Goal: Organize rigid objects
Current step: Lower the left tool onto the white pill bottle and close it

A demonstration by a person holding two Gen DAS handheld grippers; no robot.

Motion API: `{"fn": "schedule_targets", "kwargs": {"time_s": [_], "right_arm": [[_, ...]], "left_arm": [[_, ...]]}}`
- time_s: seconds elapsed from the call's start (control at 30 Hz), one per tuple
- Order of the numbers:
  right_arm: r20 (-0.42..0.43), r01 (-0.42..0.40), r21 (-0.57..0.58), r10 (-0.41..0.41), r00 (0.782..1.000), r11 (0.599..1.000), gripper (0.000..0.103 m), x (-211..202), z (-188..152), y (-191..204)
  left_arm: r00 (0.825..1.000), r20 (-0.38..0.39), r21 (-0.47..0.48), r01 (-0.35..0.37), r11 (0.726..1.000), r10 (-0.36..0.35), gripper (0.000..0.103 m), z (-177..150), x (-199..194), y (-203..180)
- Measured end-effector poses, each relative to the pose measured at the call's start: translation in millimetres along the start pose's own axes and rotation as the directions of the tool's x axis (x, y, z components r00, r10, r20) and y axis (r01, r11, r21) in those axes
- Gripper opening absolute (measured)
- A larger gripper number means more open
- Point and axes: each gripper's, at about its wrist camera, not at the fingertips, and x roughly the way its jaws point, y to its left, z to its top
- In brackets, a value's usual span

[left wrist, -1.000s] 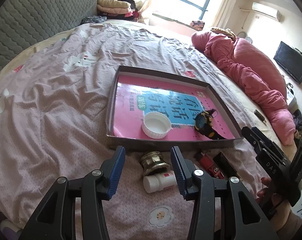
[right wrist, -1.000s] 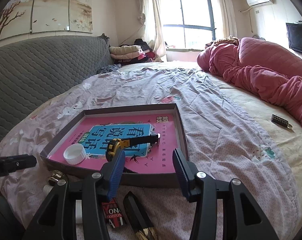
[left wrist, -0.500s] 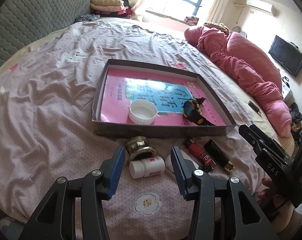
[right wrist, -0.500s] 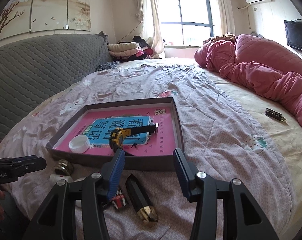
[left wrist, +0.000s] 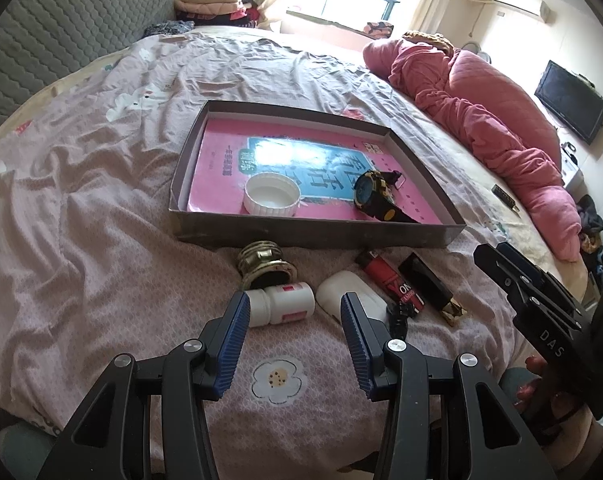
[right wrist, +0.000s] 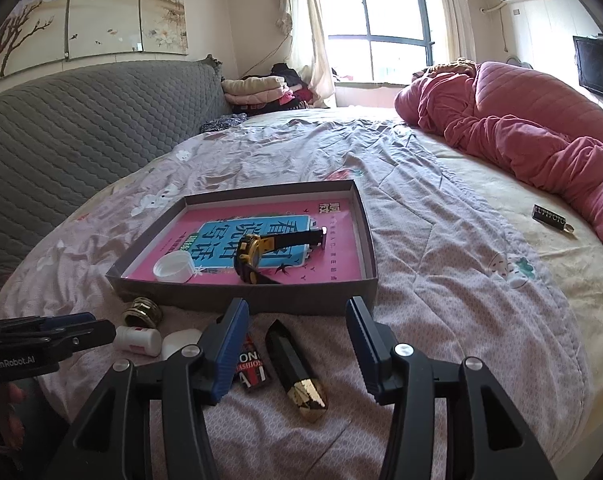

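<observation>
A shallow dark box with a pink book as its floor lies on the bed. In it are a white lid and a black-and-yellow watch. In front of the box lie a brass fitting, a white pill bottle, a white oval piece, a red lighter and a black-and-gold tube. My left gripper is open and empty just short of the bottle. My right gripper is open and empty over the tube.
A pink quilt is heaped at the right. A small dark keychain tag lies on the sheet near it. A grey padded headboard runs along the left. Folded clothes sit by the window.
Both grippers have pulled back toward the bed's near edge, so the box and the loose objects sit farther ahead. Nothing was picked up; both jaws stayed open.
</observation>
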Motion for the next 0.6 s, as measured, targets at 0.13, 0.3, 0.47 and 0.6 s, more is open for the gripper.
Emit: {"fn": "schedule_targets", "kwargs": {"time_s": [0.13, 0.3, 0.47, 0.6], "right_arm": [[-0.019, 0.001, 0.005, -0.001, 1.0, 1.0, 0.052, 0.3, -2.3, -0.1], [-0.054, -0.006, 0.02, 0.008, 0.999, 1.0, 0.053, 5.0, -5.4, -1.5], [-0.081, -0.002, 0.009, 0.002, 0.997, 1.0, 0.053, 10.9, -7.7, 0.4], [-0.114, 0.009, -0.002, -0.009, 0.993, 1.0, 0.053, 17.1, -10.7, 1.5]], "left_arm": [[1.0, -0.014, 0.003, -0.003, 1.0, 0.003, 0.049, -2.5, 2.9, -1.4], [1.0, -0.03, 0.002, -0.005, 1.0, 0.005, 0.049, -4.2, 6.4, -2.1], [0.999, -0.047, -0.001, -0.005, 1.0, 0.005, 0.049, -5.7, 10.8, 0.0], [0.999, -0.051, 0.007, 0.002, 1.0, -0.002, 0.049, -6.8, 12.3, -1.3]]}}
